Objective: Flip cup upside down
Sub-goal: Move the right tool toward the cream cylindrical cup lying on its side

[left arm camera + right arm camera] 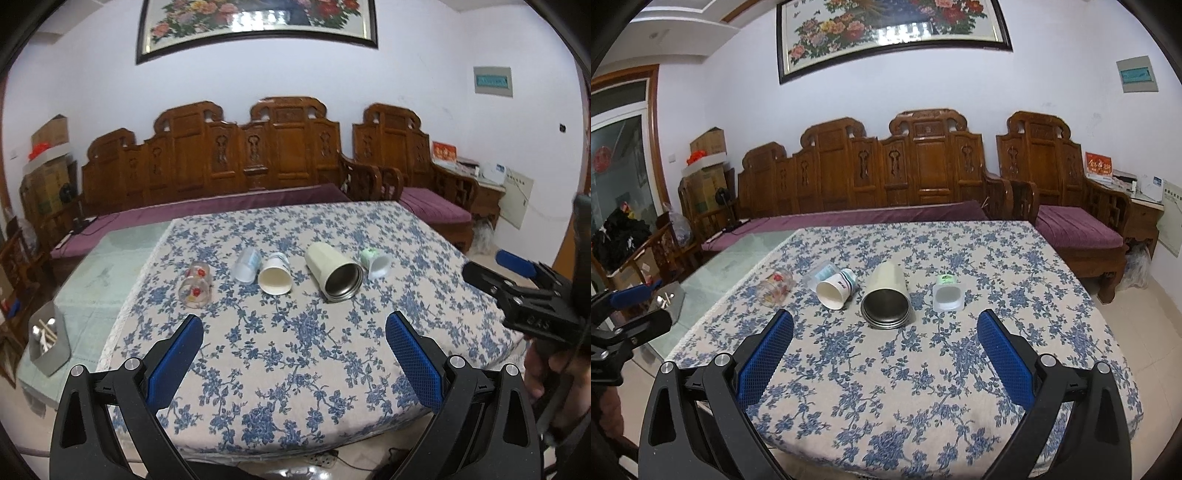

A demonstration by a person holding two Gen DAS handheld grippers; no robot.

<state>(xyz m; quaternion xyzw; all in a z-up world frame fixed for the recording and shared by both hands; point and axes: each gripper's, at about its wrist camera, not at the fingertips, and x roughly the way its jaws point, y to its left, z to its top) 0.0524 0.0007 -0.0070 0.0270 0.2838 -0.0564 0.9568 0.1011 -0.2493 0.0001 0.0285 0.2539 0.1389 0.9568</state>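
Both blue, mesh-textured pads of the left hand-held gripper (294, 334) stand wide apart over the near part of the counter (314, 398), which is draped in a blue-flowered cloth, and hold nothing. In the left wrist view five cups lie on their sides in a row across the middle: a clear glass (194, 283) with red flowers at far left, a translucent plastic cup (246, 266), a white paper cup (274, 277), a cream steel-lined tumbler (332, 272) and a small green-and-white cup (376, 262) at right. All mouths face the near side, long axes running near to far.

Over in the right wrist view, the right hand-held gripper (885, 334) is likewise spread apart and empty; the tumbler (886, 297) lies straight ahead, mouth toward the camera. Printing on the paper cup (836, 290) is too small to read.
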